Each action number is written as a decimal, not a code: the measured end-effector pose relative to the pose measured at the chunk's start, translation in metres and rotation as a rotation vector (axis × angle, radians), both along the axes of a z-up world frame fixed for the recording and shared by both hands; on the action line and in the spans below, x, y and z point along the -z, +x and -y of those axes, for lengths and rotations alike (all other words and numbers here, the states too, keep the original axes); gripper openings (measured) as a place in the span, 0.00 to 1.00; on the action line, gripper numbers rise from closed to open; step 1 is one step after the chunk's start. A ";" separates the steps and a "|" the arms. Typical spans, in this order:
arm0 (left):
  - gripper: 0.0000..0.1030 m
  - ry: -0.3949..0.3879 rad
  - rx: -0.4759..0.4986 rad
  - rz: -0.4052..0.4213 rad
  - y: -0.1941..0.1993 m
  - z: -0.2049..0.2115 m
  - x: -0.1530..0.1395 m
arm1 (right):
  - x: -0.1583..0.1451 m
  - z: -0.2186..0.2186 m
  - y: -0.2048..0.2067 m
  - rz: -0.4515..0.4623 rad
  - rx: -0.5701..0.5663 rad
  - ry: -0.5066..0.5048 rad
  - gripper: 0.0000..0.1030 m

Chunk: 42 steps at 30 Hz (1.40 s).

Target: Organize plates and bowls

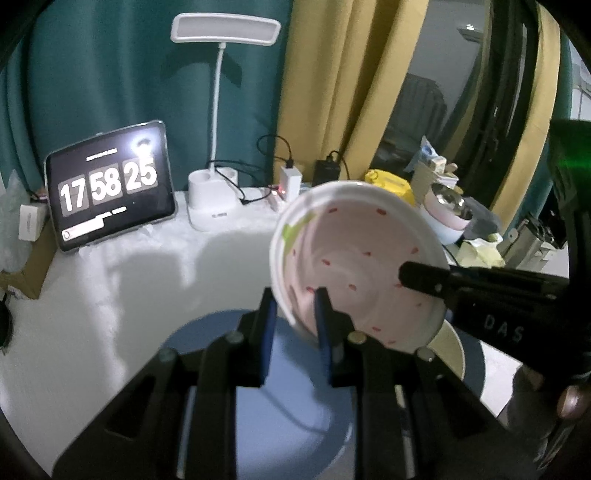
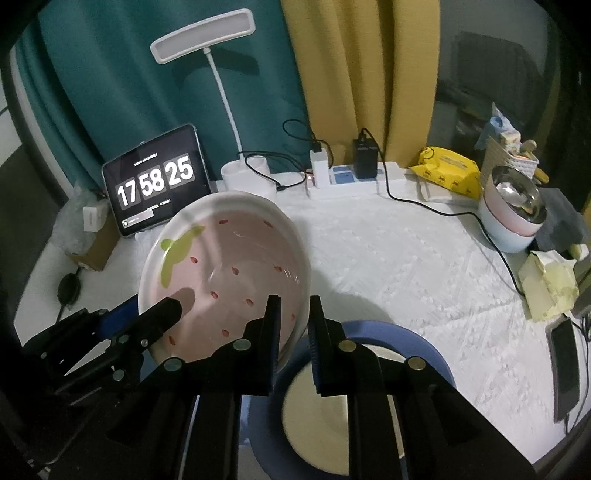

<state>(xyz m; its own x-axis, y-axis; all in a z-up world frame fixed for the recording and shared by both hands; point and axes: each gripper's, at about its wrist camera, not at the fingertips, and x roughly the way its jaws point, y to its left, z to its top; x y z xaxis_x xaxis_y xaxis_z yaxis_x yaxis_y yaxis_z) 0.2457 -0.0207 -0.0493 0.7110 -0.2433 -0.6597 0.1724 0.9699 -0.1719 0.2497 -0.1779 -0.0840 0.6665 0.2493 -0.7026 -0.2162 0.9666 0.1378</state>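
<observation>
The pink strawberry bowl [image 2: 225, 273] covers the lamp base [image 2: 251, 177] front and the tablet [image 2: 157, 182] corner. The blue plate [image 2: 424, 350] runs under both grippers and off the bottom edge. Small text above the tablet's 17 58 25 is unreadable.

home room, curtains [image 2: 147, 74], desk lamp [image 2: 203, 35], tablet clock [image 2: 155, 181]

pink strawberry-print bowl [image 2: 225, 273], white rim, tilted, left-center of frame, off the table. blue plate [image 2: 424, 343] lower center, flat, cream plate [image 2: 317, 428] stacked on it.
</observation>
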 end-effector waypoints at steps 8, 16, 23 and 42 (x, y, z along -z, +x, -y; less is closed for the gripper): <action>0.21 0.015 0.028 -0.008 -0.008 0.026 0.000 | 0.003 0.027 -0.012 0.000 0.020 0.020 0.15; 0.21 0.022 0.057 -0.030 -0.015 0.051 0.007 | 0.010 0.053 -0.022 -0.012 0.046 0.035 0.15; 0.21 0.033 0.073 -0.045 -0.022 0.068 0.014 | 0.019 0.069 -0.031 -0.025 0.063 0.039 0.15; 0.21 0.059 0.114 -0.100 -0.031 0.087 0.035 | 0.044 0.089 -0.044 -0.069 0.092 0.050 0.15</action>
<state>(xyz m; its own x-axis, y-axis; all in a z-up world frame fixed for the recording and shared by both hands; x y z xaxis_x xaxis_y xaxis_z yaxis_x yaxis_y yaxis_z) 0.2148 -0.1079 -0.0847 0.6113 -0.2773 -0.7412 0.2664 0.9540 -0.1372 0.2059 -0.2670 -0.1282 0.6385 0.2254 -0.7359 -0.1151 0.9734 0.1982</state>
